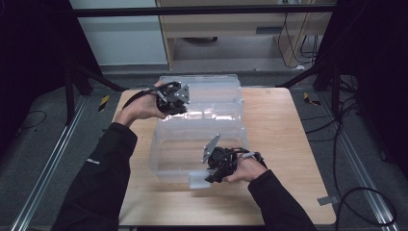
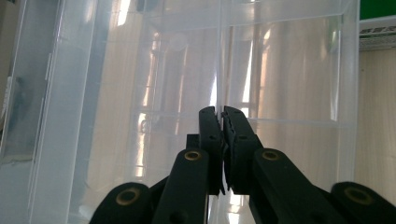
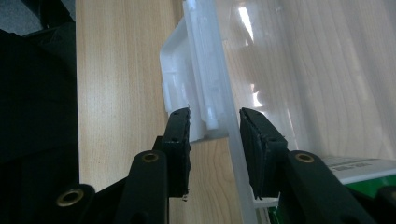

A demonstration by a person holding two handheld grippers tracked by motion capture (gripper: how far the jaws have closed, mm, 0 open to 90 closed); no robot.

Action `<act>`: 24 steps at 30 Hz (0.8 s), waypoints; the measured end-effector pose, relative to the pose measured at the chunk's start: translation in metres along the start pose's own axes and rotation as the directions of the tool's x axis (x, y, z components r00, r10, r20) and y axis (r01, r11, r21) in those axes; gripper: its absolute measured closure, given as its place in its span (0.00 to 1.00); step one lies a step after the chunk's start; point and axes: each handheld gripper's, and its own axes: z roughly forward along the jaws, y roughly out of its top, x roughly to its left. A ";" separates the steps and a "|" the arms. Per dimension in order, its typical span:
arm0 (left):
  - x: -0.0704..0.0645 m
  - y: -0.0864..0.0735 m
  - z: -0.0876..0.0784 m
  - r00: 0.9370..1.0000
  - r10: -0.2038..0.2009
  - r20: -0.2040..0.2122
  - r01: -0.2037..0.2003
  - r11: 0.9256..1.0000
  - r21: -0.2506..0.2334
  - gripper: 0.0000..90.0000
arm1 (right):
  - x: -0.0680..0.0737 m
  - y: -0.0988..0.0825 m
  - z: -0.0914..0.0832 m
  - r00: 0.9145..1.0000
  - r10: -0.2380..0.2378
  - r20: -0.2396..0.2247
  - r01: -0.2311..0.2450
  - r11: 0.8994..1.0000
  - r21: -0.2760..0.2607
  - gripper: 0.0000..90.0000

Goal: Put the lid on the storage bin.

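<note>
the clear plastic box (image 1: pixel 199 130) sits mid-table, the left gripper (image 1: pixel 174 98) at its far rim pinching a thin wall edge, the right gripper (image 1: pixel 219 168) straddling its near-side latch (image 3: pixel 184 88), jaws around it; next likely calls for lifting evenly.

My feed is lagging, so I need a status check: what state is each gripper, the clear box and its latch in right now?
left gripper: shut on the thin clear wall of the box.
right gripper: jaws straddle the near rim at the latch; whether the pads press it cannot be told.
clear plastic box: upright on the table, nothing visible inside.
latch: flap sticks out from the near edge over the table.
wooden table: bears the box.
</note>
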 end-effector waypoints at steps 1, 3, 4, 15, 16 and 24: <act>-0.002 0.000 -0.001 1.000 -0.003 0.006 0.003 1.000 -0.006 0.96 | 0.001 0.000 0.000 1.000 0.001 0.001 -0.001 1.000 0.003 0.72; -0.004 0.001 -0.004 1.000 0.001 0.001 -0.001 1.000 -0.007 0.97 | 0.001 0.001 0.000 1.000 0.000 0.005 0.000 1.000 0.005 0.72; -0.005 0.002 -0.005 1.000 0.007 -0.006 -0.007 1.000 -0.009 0.97 | 0.001 0.001 0.000 1.000 0.000 0.005 0.000 1.000 0.006 0.72; -0.022 0.003 -0.019 1.000 0.021 -0.020 -0.022 0.998 -0.059 0.97 | 0.002 0.000 0.000 1.000 0.001 0.014 -0.001 1.000 0.005 0.72; -0.024 0.004 -0.020 1.000 0.020 -0.020 -0.021 0.998 -0.064 0.97 | 0.003 0.001 0.000 1.000 0.001 0.016 -0.002 1.000 0.006 0.72; -0.036 0.005 -0.027 0.999 0.033 -0.022 -0.035 0.996 -0.080 0.97 | 0.003 0.000 0.001 1.000 -0.002 0.021 0.002 1.000 0.004 0.72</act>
